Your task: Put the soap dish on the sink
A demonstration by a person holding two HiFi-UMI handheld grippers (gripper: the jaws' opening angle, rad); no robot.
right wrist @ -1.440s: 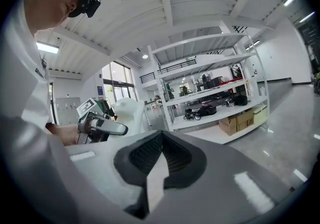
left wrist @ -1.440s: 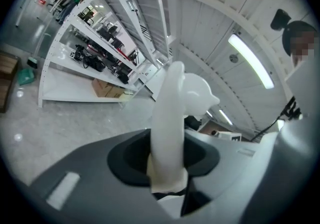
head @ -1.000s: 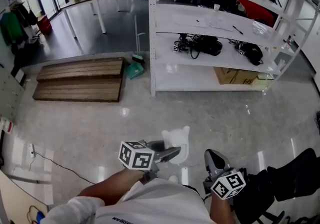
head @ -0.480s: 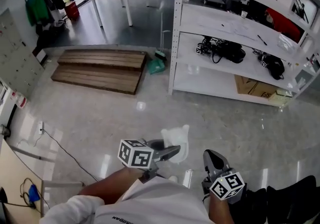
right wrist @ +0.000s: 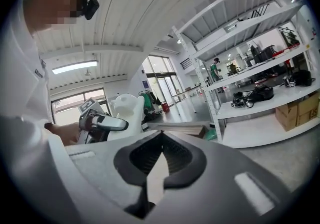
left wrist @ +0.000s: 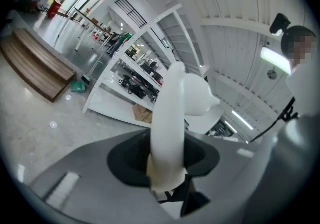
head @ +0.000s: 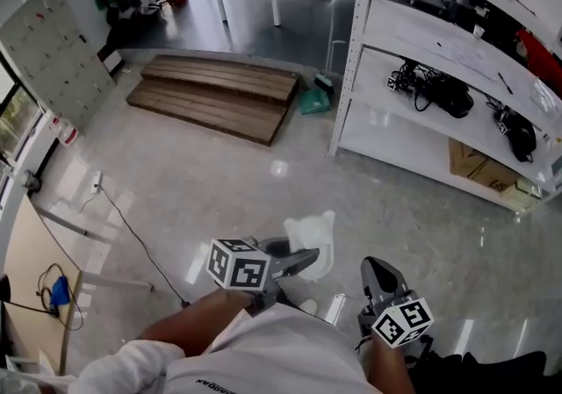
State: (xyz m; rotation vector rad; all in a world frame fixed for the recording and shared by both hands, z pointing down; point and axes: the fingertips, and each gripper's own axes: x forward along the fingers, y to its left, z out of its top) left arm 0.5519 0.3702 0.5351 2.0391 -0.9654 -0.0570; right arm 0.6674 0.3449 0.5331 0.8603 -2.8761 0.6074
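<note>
Above the glossy floor (head: 176, 199), left gripper (head: 307, 262), near level, clamps the soap dish (head: 314, 236); right gripper (head: 378, 273) closed, empty.

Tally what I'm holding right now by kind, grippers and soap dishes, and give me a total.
Grippers: 2, the left gripper and the right gripper
Soap dish: 1, white, clamped in the left gripper's jaws
Total: 3
</note>
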